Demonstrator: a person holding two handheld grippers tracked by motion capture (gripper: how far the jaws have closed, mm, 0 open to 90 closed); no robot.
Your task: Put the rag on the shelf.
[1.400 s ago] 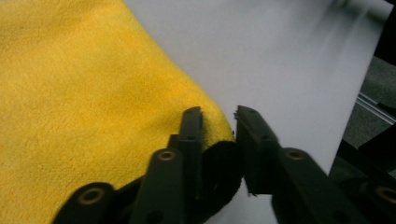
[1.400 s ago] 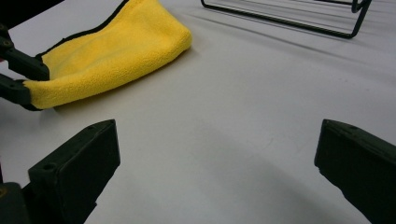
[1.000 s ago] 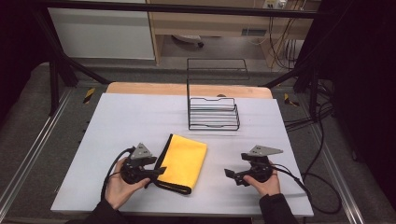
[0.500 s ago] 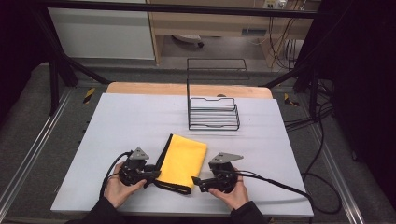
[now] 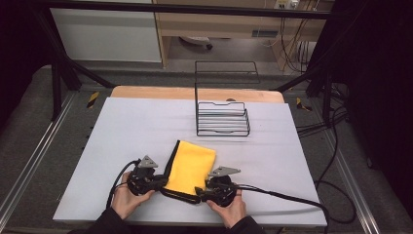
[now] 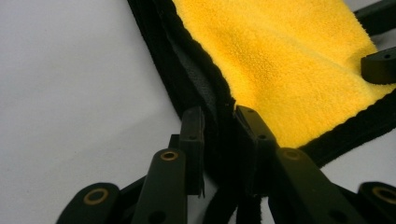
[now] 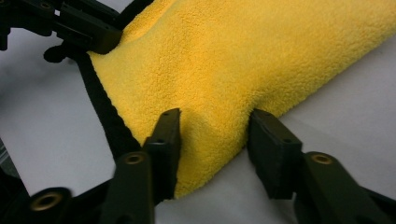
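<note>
At the six o'clock edge of the desk (image 5: 122,131), two hands are holding a claw each against a folded yellow cloth (image 5: 191,165) with a black border. The left claw (image 5: 155,184) is sitting at the cloth's near-left corner; in the left gripper view its jaws are pressed close with the black hem (image 6: 205,93) pinched between them. The right claw (image 5: 200,191) is sitting at the cloth's near-right corner; in the right gripper view its jaws are spread, straddling the yellow corner (image 7: 210,140) without squeezing it yet.

The cloth is lying flat on the near half of the desk, slightly toward six o'clock from centre, its long side running toward twelve o'clock. It looks like fleecy microfibre: light, limp and unlikely to slip, though it will sag and unfold when lifted. Judging by this, the corners and stitched border are the firmest places to pinch, taking all layers together.

Farther off, toward twelve o'clock, a black wire rack (image 5: 223,119) is standing well apart from the cloth.
</note>
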